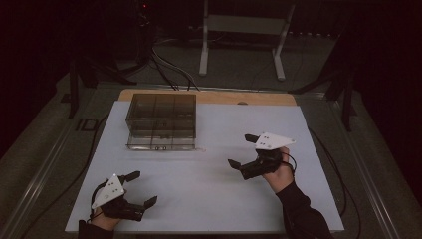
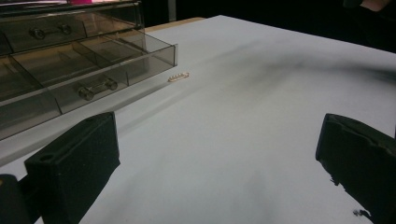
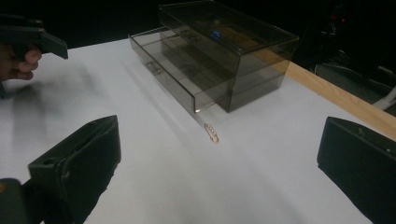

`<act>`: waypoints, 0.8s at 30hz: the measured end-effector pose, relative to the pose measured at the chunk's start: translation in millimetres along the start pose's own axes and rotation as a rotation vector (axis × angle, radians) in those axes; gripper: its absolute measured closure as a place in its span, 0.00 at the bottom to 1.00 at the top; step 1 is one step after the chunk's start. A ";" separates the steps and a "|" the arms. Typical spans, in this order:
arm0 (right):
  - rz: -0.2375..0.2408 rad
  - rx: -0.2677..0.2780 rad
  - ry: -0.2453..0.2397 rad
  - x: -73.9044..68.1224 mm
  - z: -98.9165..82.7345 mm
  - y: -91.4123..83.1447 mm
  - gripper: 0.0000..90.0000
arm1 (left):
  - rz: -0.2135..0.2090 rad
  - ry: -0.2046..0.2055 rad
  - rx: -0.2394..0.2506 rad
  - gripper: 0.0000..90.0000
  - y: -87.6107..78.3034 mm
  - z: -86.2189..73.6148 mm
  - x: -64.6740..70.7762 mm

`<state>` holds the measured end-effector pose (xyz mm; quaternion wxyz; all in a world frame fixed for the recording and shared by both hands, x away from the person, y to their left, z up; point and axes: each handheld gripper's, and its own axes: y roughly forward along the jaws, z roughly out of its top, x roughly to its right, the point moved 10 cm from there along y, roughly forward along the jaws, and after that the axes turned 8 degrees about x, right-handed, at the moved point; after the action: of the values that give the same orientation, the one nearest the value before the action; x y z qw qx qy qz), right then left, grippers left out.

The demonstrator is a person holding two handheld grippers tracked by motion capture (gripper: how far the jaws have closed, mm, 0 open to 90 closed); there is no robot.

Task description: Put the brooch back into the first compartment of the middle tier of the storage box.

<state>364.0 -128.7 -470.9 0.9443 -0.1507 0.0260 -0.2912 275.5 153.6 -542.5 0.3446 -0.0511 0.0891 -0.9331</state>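
On the white table point(image 1: 209, 199), just right of the smoked drawer box's point(image 1: 161, 119) open bottom drawer point(image 3: 163, 77), lies a tiny gold clip point(image 3: 212, 132). Likely light, stiff, slippery; pinch across its long sides. Left gripper point(image 1: 138, 188) and right gripper point(image 1: 241, 150) both gape, empty.

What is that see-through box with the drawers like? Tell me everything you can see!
The drawer box looks like smoky, see-through plastic, with a flat lid and stacked drawers with small metal-looking handles. Its bottom drawer is pulled partway out; thin walls split it into compartments. Something small and blue shows inside the box. It sits flat on the white table top, toward the far left. A tiny gold pin-like piece lies nearby, apart. Neither gripper touches it.
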 end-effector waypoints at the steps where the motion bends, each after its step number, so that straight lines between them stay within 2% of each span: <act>1: 0.001 0.002 -0.002 0.1 0.9 1.5 0.00 | 0.000 0.001 -0.001 0.00 -0.1 -0.2 0.2; 16: 0.007 0.002 0.000 3.5 2.9 18.9 0.00 | -0.006 0.001 -0.001 0.00 -0.1 0.1 1.4; 19: 0.019 -0.002 0.017 3.5 1.7 22.9 0.00 | -0.007 0.006 -0.002 0.00 -0.2 0.2 1.8; 24: 0.016 -0.006 0.016 4.7 0.2 30.2 0.00 | -0.006 0.004 0.000 0.00 -0.4 0.3 1.7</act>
<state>384.2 -107.6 -479.6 0.9459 -0.1509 0.0357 -0.2848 274.0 152.8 -542.1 0.3415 -0.0495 0.0896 -0.9343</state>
